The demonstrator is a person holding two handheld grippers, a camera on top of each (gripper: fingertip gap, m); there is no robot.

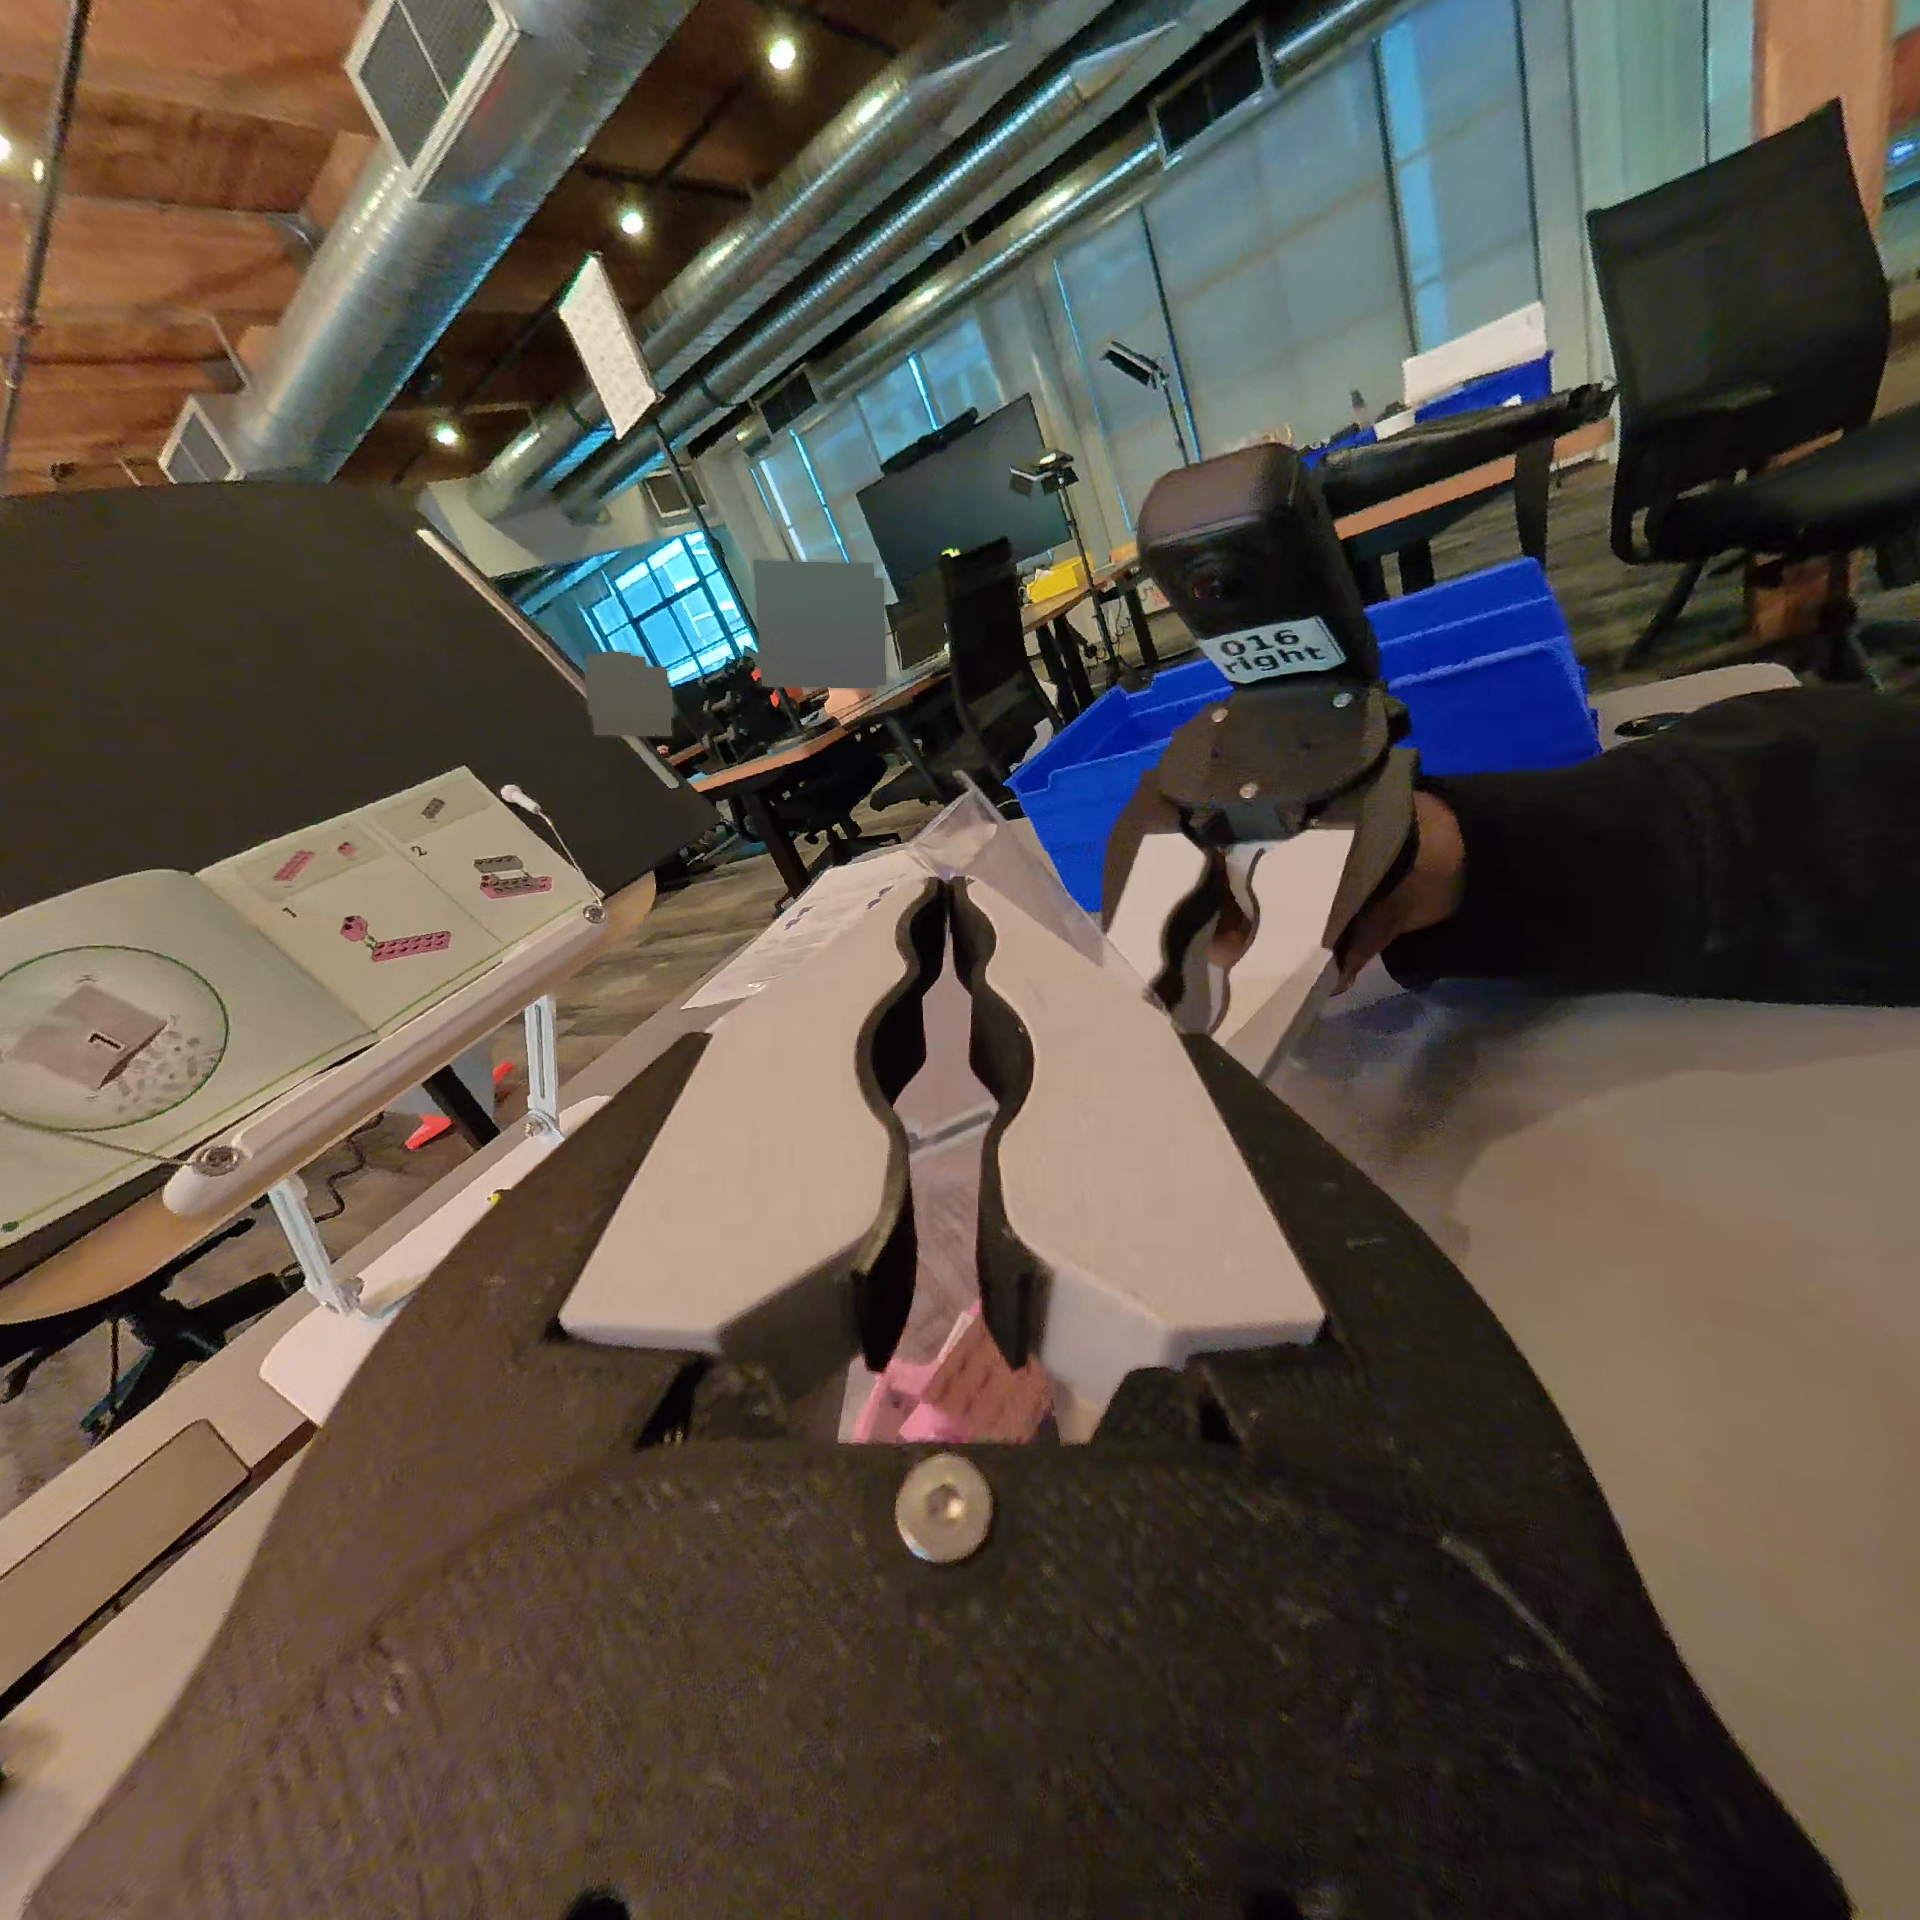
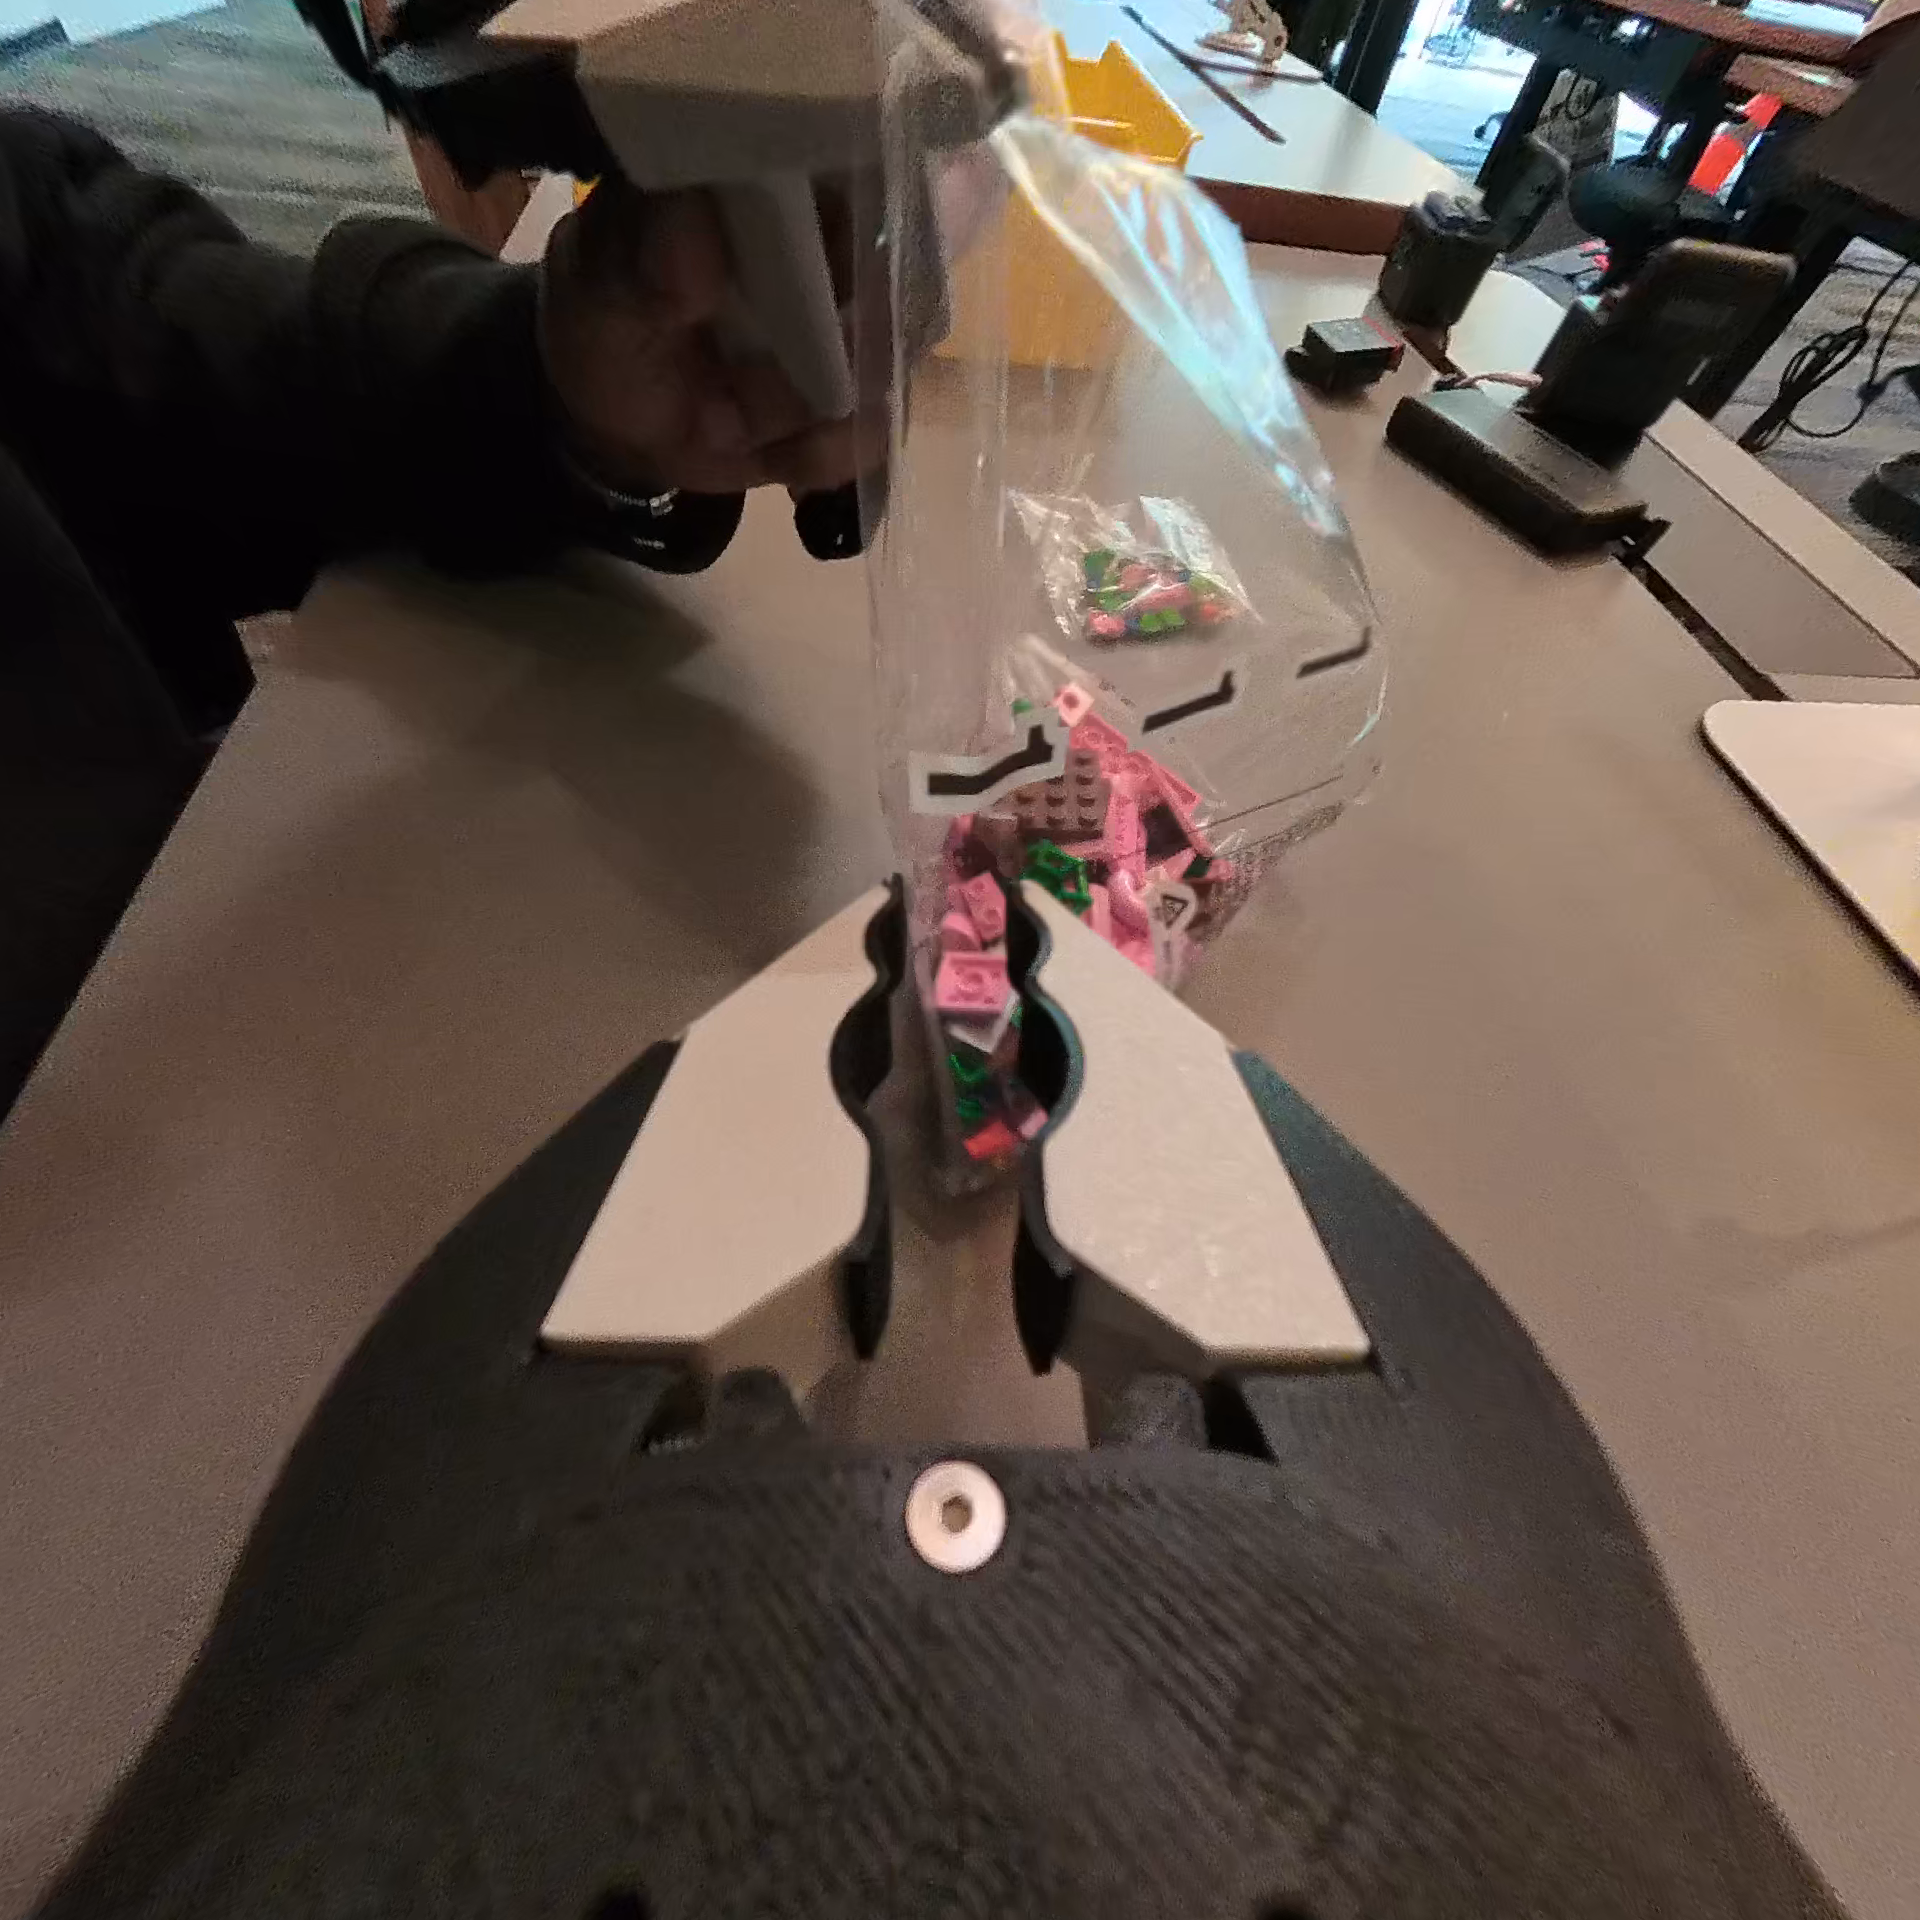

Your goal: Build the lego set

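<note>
1. The step in hand looked to be opening the clear plastic bag [image 2: 1101,582] of pink, green and brown lego bricks [image 2: 1049,883]. It stood upright at the centre of the right wrist view, its loaded bottom on the counter [image 2: 436,935].
2. To do it well, I judged the top hold should stay firm while the lower gripper took only film, not bricks, and the pull should go sideways and gently so the pieces did not scatter over the counter.
3. The left gripper [image 1: 951,920] was closed, its fingertips meeting on the bag's top edge; in the right wrist view it appeared at the upper left of the frame with the film hanging from it.
4. The right gripper [image 2: 961,914] was part-open, a narrow gap between its fingers [image 2: 1143,1091]. The bag's lower corner and some bricks sat in that gap, but whether the pads pressed the film I could not tell.
5. A second, smaller bag of bricks [image 2: 1138,577] lay flat on the counter beyond, seen through the film.
6. At the left of the left wrist view an instruction booklet [image 1: 312,935] lay open on a stand, and a blue bin [image 1: 1475,675] stood behind the right gripper.
</note>
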